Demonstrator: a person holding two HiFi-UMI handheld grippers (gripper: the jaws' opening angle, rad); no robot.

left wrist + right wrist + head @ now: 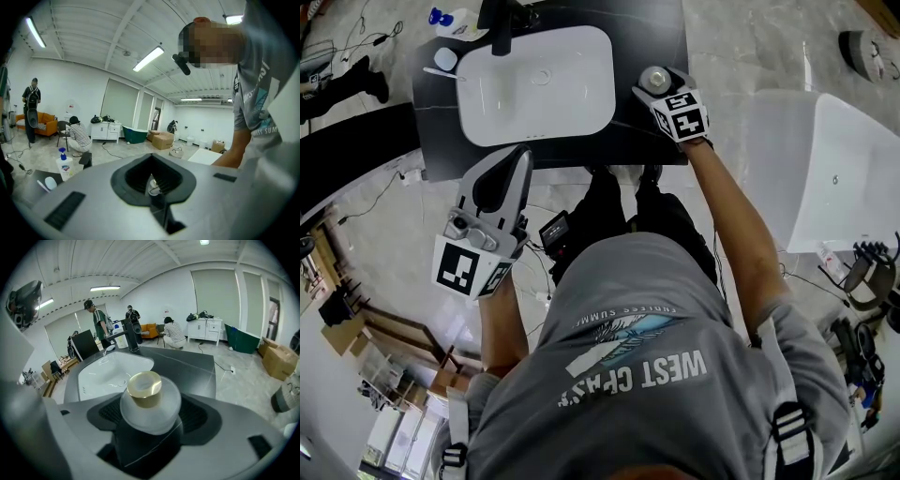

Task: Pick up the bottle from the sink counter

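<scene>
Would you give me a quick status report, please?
Right gripper open around bottle. Bottle upright on counter beside sink. Left gripper shut, empty. Nothing blocking.

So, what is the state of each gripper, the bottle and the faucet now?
frosted bottle: upright on the sink counter, gold cap on.
right gripper: open, jaws either side of the frosted bottle.
left gripper: shut, empty, away from the sink counter.
faucet: no water running.

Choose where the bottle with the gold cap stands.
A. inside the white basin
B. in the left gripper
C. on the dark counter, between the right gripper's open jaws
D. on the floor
C: the bottle stands on the dark counter beside the basin, inside the right gripper, whose jaws stand apart.
</scene>
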